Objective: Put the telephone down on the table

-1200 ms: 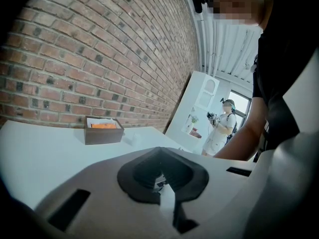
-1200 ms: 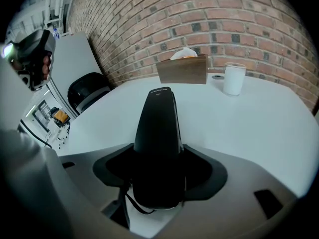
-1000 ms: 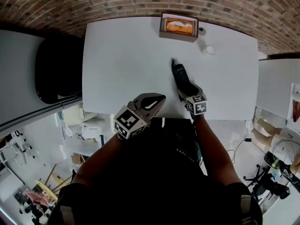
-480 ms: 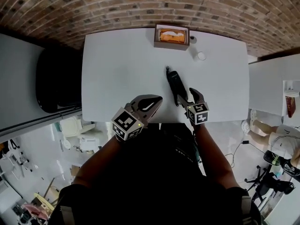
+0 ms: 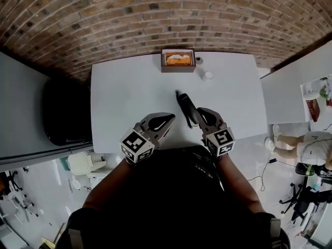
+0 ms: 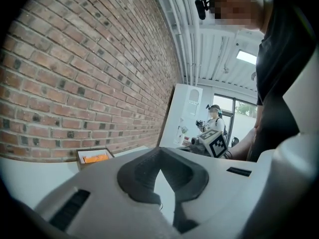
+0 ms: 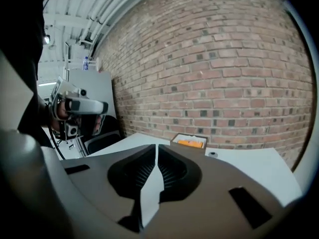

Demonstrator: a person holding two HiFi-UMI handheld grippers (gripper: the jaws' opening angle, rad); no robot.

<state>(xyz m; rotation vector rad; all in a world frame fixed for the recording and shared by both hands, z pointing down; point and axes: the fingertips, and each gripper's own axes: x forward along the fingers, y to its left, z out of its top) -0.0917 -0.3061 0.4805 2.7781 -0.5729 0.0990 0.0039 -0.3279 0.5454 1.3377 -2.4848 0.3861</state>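
**Q:** Item 1, telephone (image 5: 185, 107). Where is it?

**A:** Flat on the white tabletop (image 5: 129, 92), centre of the head view, long axis running upper left to lower right. It is well in from every edge, so low risk of sliding off. Judged: set-down looks done.

**Q:** Right tongs?

**A:** Right tongs (image 5: 203, 113) are just right of the handset's lower end, lower centre of frame. Jaws have just been closing and are now clenched, pads together, nothing betw. them in the right gripper view. So no grip on the phone. Can't tell from the head view whether the tips touch it. Judged: release complete.

**Q:** Left tongs?

**A:** Left tongs (image 5: 167, 119) are lower centre-left, tips over the tabletop near its lower edge. Also clenched on nothing. They appear idle, w/ no part in the job as far as seen.

**Q:** Other items?

**A:** Open box (image 5: 178, 59) w/ orange contents at top centre, by the far edge below the brick wall (image 5: 155, 14). A small white round obj. (image 5: 208, 75) sits just lower right of it. Both are well apart from the phone.

**Q:** Brands, labels, writing?

**A:** None legible. No brand can be read on the phone and no label made out on the box. Marker cubes (image 5: 221, 140) carry black-and-white square patterns only, no text.
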